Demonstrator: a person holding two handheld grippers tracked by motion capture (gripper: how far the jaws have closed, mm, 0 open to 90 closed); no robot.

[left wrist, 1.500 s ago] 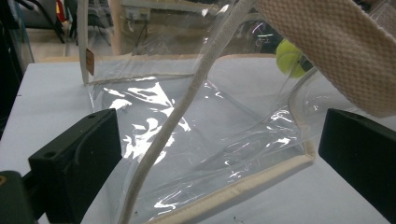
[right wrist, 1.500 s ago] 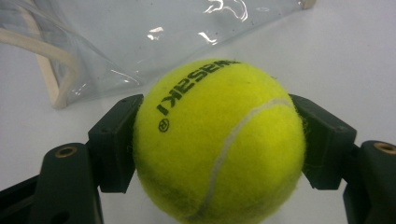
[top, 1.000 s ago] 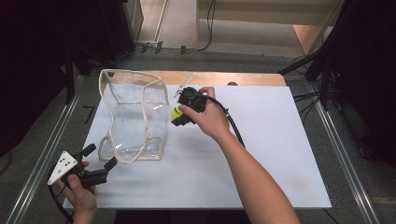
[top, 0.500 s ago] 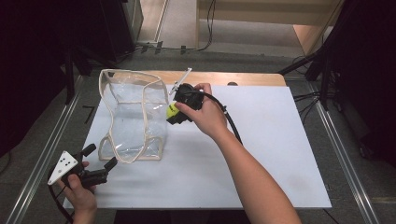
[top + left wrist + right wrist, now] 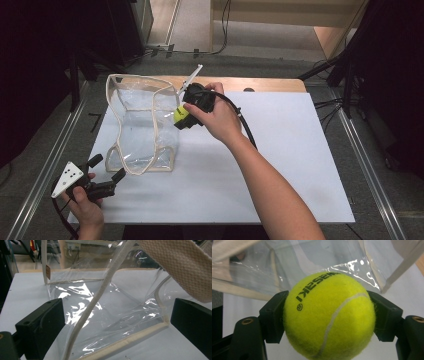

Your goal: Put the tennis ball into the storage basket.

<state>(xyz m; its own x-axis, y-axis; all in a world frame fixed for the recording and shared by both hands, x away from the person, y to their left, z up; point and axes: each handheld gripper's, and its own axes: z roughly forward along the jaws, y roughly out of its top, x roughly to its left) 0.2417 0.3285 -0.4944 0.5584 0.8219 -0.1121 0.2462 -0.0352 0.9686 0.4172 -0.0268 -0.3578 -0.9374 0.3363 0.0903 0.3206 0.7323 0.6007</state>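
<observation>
The right tool (image 5: 179, 118), clamped on the tennis ball (image 5: 329, 315), has risen beside the clear bag (image 5: 140, 125) (left tool (image 5: 107, 167) apart).

A yellow-green tennis ball (image 5: 329, 316) with black lettering and a pale seam, a clear plastic bag (image 5: 140, 125) edged in beige woven trim, a white table (image 5: 290, 165).

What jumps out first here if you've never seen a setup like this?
A bright yellow tennis ball, clamped in the right tool, held beside the upper part of a clear plastic bag with cream trim. The bag stands on the white table. Near the table's front left corner, the left tool waits, jaws open toward the bag.
</observation>
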